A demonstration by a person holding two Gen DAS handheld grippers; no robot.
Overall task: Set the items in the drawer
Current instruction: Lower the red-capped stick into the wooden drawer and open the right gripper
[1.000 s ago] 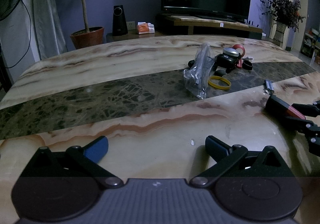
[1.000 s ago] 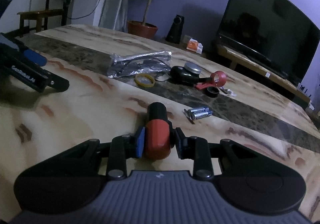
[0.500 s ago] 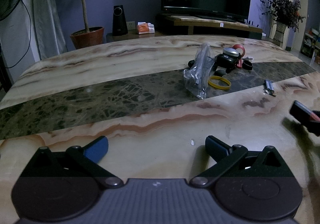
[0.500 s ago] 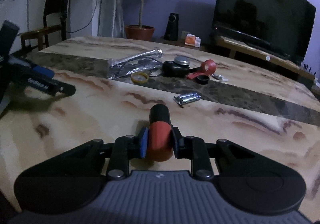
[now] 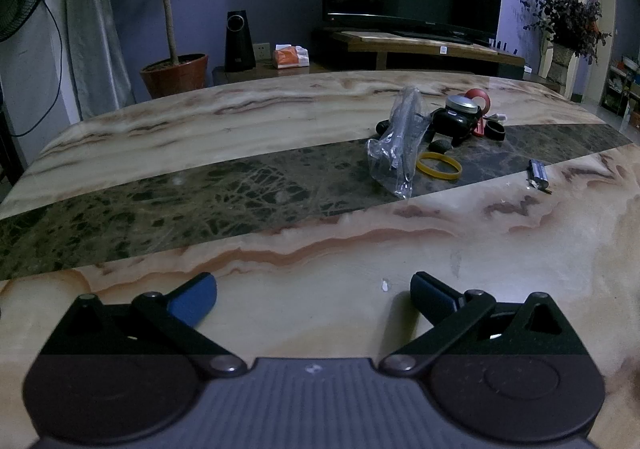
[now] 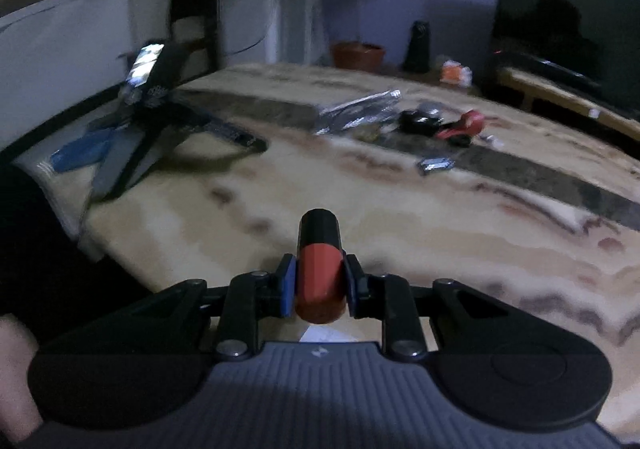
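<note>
Right tool (image 6: 318, 285) has swung off toward the tabletop (image 6: 400, 217) edge, clamping the red-black cylinder (image 6: 320, 269), presumably heading drawerward; drawer unseen. Left tool (image 5: 314, 299) stays wide, empty.

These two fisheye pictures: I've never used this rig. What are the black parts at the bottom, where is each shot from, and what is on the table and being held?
No robot arm here: a person carries hand-held tongs in each hand, with a camera looking along each pair.

Left view: the left tongs stand open and empty over the marble table. Farther off lie a clear plastic bag, a yellow band, a black device, red tape and batteries.

Right view, blurred: the right tongs grip a red-and-black cylinder. No drawer is in view.
</note>
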